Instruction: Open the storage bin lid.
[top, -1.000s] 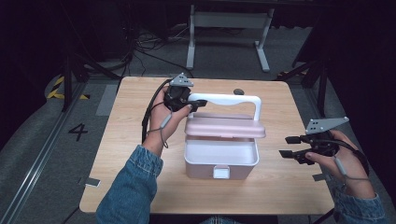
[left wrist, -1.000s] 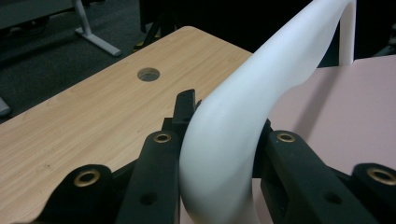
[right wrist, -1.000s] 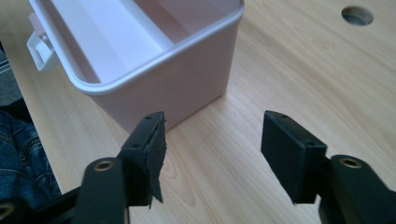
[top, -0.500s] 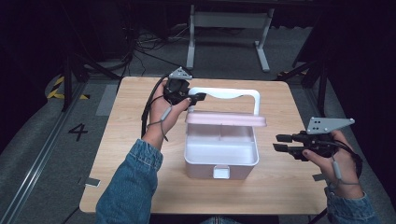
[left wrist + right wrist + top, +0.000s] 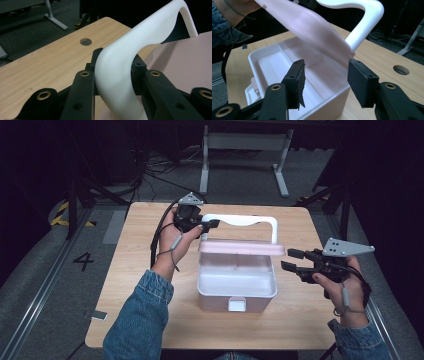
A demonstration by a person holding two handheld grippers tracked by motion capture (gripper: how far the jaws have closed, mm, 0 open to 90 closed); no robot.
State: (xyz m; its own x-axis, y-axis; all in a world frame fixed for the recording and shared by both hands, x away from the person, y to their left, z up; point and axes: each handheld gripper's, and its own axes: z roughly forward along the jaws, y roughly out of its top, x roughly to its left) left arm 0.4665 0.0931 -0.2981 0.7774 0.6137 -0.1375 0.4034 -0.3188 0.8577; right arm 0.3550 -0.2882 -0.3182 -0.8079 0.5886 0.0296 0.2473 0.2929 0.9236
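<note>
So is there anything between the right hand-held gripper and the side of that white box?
Nothing visible. The right hand-held gripper is open beside the white box, with only air and bare table between them. The pink lid is raised above the box, not across that gap.

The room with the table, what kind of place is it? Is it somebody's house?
Probably not a house; it looks like a lab or workshop. The wooden table stands on grey floor with cables, a painted number 4 and yellow-black hazard tape.

Dim room, light wood counter, grey carpeted floor, white metal stand behind, black cables, yellow-black floor tape
</note>
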